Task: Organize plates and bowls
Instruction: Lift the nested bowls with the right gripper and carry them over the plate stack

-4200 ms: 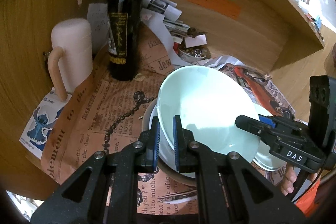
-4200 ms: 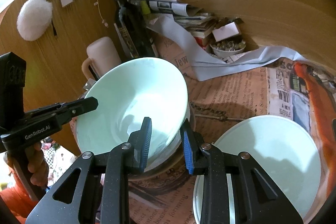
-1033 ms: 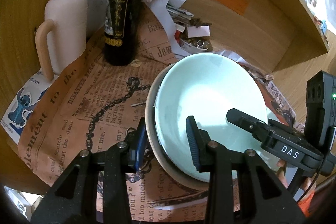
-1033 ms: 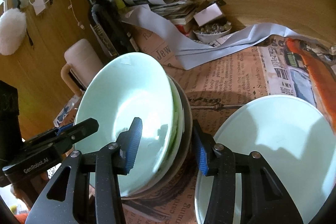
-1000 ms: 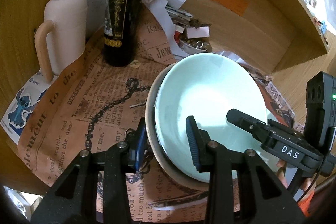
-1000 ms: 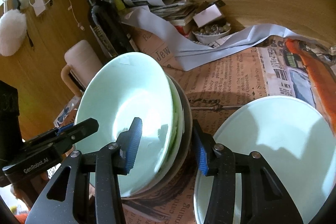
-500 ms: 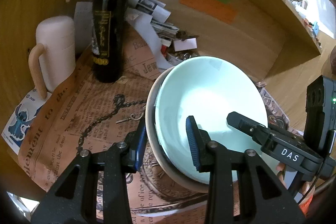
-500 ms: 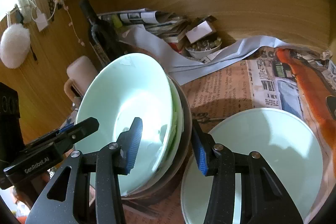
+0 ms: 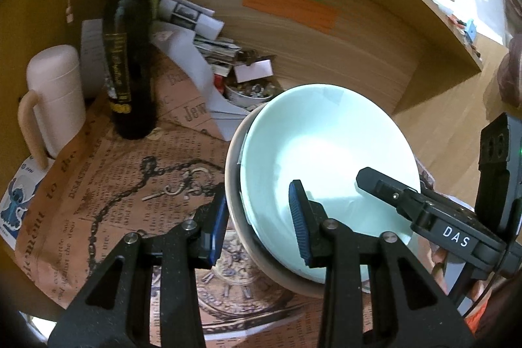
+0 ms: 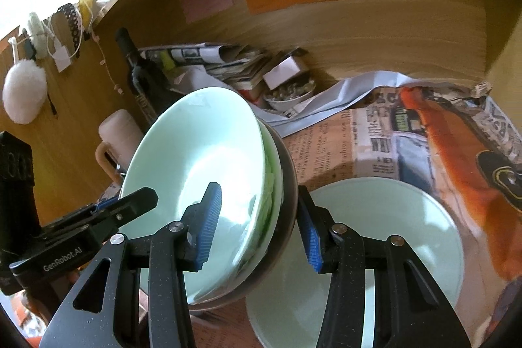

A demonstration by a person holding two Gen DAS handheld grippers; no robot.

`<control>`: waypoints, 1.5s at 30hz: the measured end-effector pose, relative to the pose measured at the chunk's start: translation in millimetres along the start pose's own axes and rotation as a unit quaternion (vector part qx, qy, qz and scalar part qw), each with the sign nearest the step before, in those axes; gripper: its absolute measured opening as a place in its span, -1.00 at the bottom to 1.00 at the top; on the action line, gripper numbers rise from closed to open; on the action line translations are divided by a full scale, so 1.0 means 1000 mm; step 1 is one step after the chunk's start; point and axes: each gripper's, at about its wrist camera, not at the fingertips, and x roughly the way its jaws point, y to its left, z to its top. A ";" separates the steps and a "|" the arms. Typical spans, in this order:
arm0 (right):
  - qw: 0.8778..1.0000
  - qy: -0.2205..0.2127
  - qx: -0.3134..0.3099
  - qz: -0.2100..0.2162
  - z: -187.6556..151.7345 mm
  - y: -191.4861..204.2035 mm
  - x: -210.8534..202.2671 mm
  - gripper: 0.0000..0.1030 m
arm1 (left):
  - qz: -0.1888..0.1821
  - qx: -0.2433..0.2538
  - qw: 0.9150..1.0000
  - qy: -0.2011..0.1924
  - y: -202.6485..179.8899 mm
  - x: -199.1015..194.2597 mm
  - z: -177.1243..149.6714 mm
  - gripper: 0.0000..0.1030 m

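A stack of nested bowls, a pale green bowl [image 9: 329, 152] on top and a brown-grey bowl [image 9: 236, 217] outermost, is held up between both grippers above the newspaper. My left gripper [image 9: 257, 222] is shut on the stack's near rim, one pad inside, one outside. My right gripper [image 10: 257, 227] is shut on the opposite rim of the stack [image 10: 202, 158]. A pale green plate [image 10: 385, 237] lies on the newspaper below, to the right in the right wrist view.
A dark wine bottle [image 9: 129, 54] and a pink mug [image 9: 53, 100] stand at the back left. A small dish of bits [image 9: 249, 90], folded papers [image 10: 208, 57] and a white paper strip [image 10: 359, 93] lie against the wooden back wall [image 9: 342, 54].
Both grippers have closed wider around the whole stack rim and lifted it; the stack now sits higher above the newspaper and the plate than a second ago.
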 end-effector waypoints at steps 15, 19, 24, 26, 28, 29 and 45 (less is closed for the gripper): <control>0.999 -0.016 0.021 -0.033 -0.005 -0.033 -0.030 -0.18 | -0.036 0.019 0.999 0.010 -0.034 0.011 -0.003 -0.30; 0.999 -0.017 0.030 -0.042 -0.008 -0.043 -0.037 -0.18 | -0.044 0.026 0.999 0.017 -0.044 0.017 -0.005 -0.30; 0.998 -0.018 0.040 -0.053 -0.012 -0.053 -0.044 -0.18 | -0.054 0.033 0.998 0.024 -0.056 0.023 -0.007 -0.30; 0.997 -0.016 0.045 -0.057 -0.014 -0.057 -0.046 -0.18 | -0.057 0.036 0.997 0.026 -0.060 0.025 -0.008 -0.30; 0.997 -0.015 0.048 -0.062 -0.015 -0.061 -0.049 -0.18 | -0.060 0.037 0.997 0.028 -0.063 0.028 -0.009 -0.30; 0.997 -0.015 0.049 -0.063 -0.016 -0.062 -0.050 -0.18 | -0.062 0.037 0.997 0.030 -0.065 0.029 -0.009 -0.30; 0.994 0.007 0.068 -0.086 -0.025 -0.083 -0.049 -0.18 | -0.076 0.035 0.995 0.062 -0.075 0.050 -0.013 -0.30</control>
